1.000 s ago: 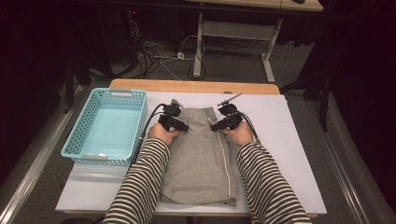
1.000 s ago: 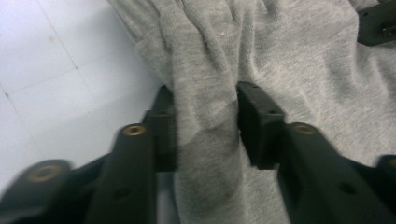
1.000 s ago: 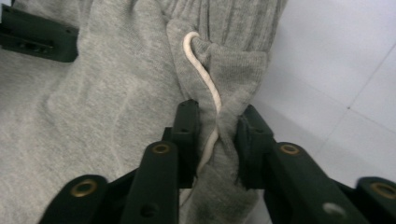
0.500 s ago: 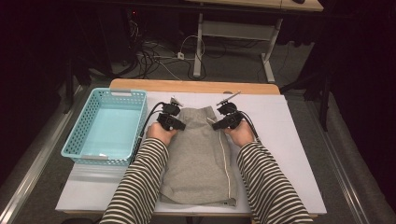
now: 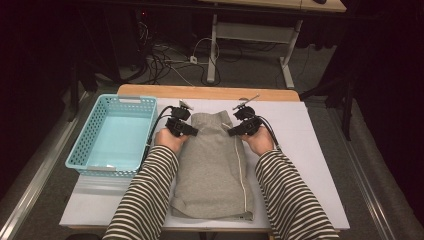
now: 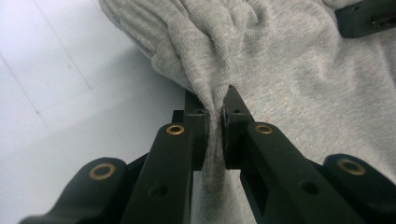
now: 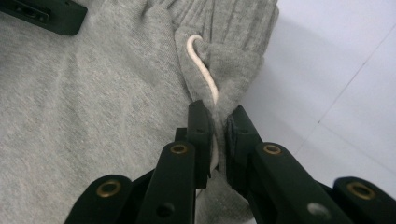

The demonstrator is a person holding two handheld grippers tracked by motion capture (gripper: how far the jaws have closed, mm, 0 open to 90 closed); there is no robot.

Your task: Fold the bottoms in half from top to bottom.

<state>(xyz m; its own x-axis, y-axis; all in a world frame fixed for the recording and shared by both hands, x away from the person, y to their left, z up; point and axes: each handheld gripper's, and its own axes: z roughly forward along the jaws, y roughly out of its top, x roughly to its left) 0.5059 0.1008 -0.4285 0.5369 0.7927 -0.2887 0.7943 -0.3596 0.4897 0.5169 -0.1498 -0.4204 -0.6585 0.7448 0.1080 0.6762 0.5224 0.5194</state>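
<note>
Fold step, as I read it: both tongs have the far end of the grey garment (image 5: 215, 165) and the likely move is to bring that end toward me over the rest. To do it well I'd lift both sides together, keep them level, hold light sideways tension so the cloth doesn't sag in the middle, and land the edge square on the near hem.

Left to right. Blue basket (image 5: 107, 137) sits at the left of the white table (image 5: 310, 165), apart from the cloth. My left gripper (image 6: 214, 109) is pressed together on a pinch of knit at the garment's far left corner; the fabric bunches up out of the jaws. Garment lies flat between my hands, running back toward me, pale stripe (image 5: 242, 170) down its right side. My right gripper (image 7: 218, 121) is clamped on the far right corner, and the white drawstring (image 7: 201, 60) is caught in the same bite.

Risk: the cord in the right pinch may make that grip slip first. I'd move slowly and watch that side.
</note>
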